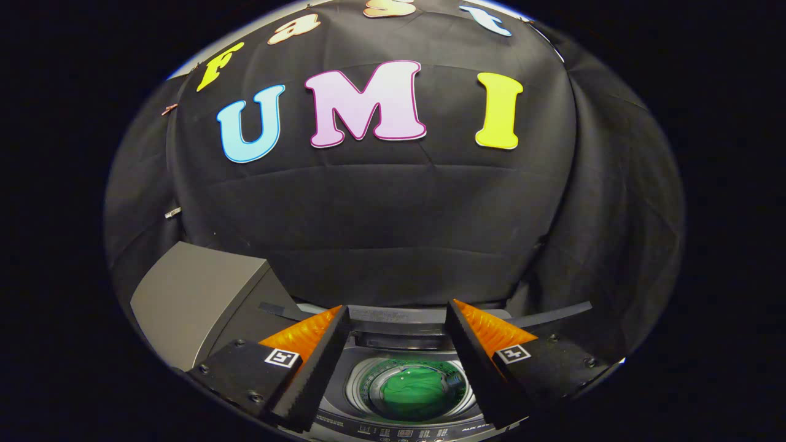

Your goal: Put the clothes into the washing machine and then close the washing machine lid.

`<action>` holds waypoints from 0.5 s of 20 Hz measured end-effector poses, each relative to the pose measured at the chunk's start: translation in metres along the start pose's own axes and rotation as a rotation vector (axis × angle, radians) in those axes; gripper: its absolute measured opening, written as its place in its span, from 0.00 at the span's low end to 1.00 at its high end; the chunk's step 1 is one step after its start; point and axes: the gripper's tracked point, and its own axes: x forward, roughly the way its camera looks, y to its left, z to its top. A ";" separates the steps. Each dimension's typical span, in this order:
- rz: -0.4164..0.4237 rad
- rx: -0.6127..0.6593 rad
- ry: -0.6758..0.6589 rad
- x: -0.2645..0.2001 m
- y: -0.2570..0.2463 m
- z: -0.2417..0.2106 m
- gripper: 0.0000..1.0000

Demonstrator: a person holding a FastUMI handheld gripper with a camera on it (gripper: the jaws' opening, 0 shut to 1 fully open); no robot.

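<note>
A small top-loading washing machine [362, 423] sits low between my fingers. Its round drum opening [362, 383] holds a bundle of green cloth [412, 389]. The grey lid [184, 301] stands raised to the left of the machine, beside my left finger. My gripper [396, 316] hangs above the machine, open, with nothing between its fingers; the drum shows through the gap between them.
The black cloth wall [393, 215] of the booth rises right behind the machine. A dark control strip [405, 433] runs along the machine's near edge.
</note>
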 end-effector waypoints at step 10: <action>-0.037 0.023 0.016 -0.011 0.003 -0.015 1.00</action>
